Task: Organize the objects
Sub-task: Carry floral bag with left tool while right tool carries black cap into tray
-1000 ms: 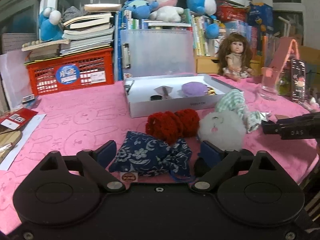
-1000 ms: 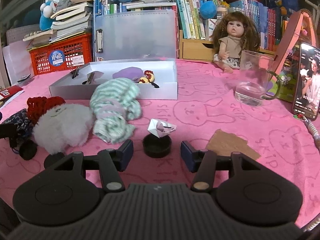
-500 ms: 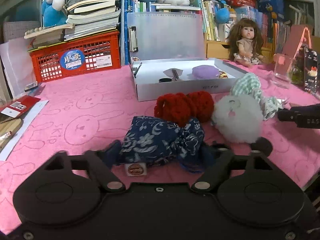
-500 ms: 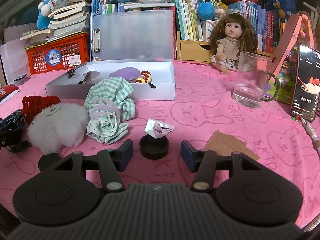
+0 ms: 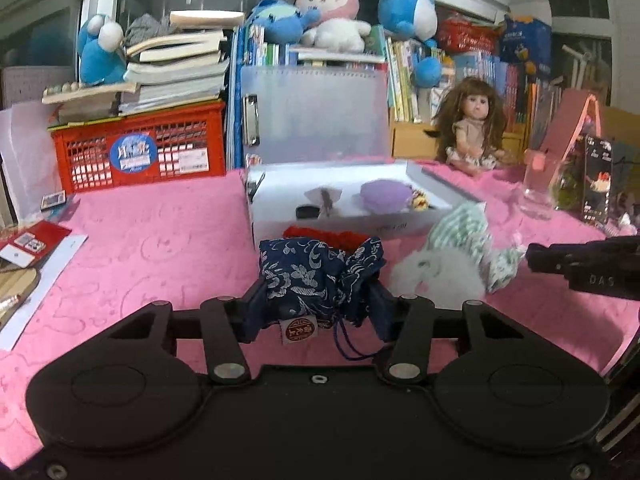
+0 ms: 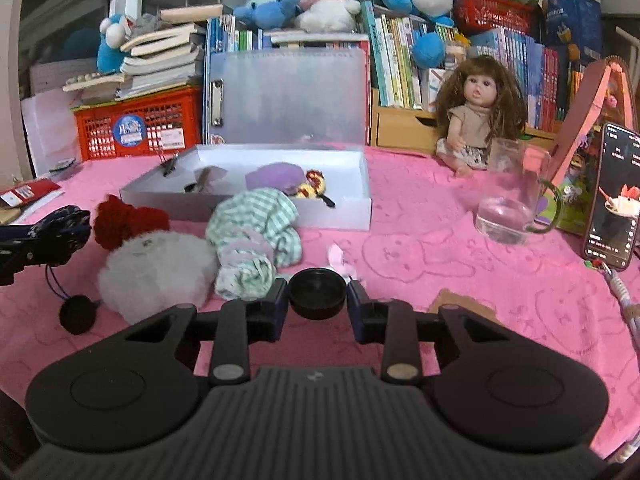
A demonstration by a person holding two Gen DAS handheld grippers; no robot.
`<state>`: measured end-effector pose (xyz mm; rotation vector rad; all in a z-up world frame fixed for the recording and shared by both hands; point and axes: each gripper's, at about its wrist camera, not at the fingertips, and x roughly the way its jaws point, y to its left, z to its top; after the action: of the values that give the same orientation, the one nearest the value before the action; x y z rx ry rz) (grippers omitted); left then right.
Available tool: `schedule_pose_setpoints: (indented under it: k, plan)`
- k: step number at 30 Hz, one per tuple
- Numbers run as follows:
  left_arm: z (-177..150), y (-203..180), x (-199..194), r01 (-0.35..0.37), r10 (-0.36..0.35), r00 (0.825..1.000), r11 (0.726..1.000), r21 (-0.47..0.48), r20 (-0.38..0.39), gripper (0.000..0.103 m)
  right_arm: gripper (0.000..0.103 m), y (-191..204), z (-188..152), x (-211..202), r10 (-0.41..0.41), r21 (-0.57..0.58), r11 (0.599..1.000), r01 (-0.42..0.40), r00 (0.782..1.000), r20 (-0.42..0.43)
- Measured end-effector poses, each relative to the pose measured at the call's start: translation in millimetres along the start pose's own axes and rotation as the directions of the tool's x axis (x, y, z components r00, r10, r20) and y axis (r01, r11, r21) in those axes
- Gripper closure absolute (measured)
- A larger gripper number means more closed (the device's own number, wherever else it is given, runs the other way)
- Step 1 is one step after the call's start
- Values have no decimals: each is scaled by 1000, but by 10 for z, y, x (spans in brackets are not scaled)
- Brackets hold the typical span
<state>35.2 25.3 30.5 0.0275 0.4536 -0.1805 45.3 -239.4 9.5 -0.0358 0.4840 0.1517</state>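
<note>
My left gripper (image 5: pixel 318 304) is shut on a blue floral drawstring pouch (image 5: pixel 316 276) and holds it above the pink cloth, in front of the white box (image 5: pixel 360 222). The pouch also shows at the left of the right wrist view (image 6: pixel 60 226). My right gripper (image 6: pixel 317 300) is shut on a small black round cap (image 6: pixel 317 293), lifted a little. A white fluffy ball (image 6: pixel 156 268), a red knitted piece (image 6: pixel 128 222) and a green checked cloth (image 6: pixel 256 240) lie before the box (image 6: pixel 340 216). The box holds a purple item (image 6: pixel 276 176) and small bits.
A glass mug (image 6: pixel 508 200), a phone (image 6: pixel 612 228) and a doll (image 6: pixel 478 116) stand at the right. A red crate (image 5: pixel 140 152), books and plush toys fill the back. A brown card (image 6: pixel 460 304), a folded pink paper (image 6: pixel 340 260) and a black disc (image 6: pixel 78 314) lie on the cloth.
My left gripper closed on the blue pouch and lifted it. My right gripper closed on the black cap and raised it a little.
</note>
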Motion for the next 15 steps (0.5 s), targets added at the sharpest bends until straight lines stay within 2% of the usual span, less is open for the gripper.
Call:
schedule_pose_setpoints:
  k: [15]
  plan:
    - [356,42,-36,46,-42,998,997,-63,56,54,66,-103,263,-71,37,58,997,-41,997,63]
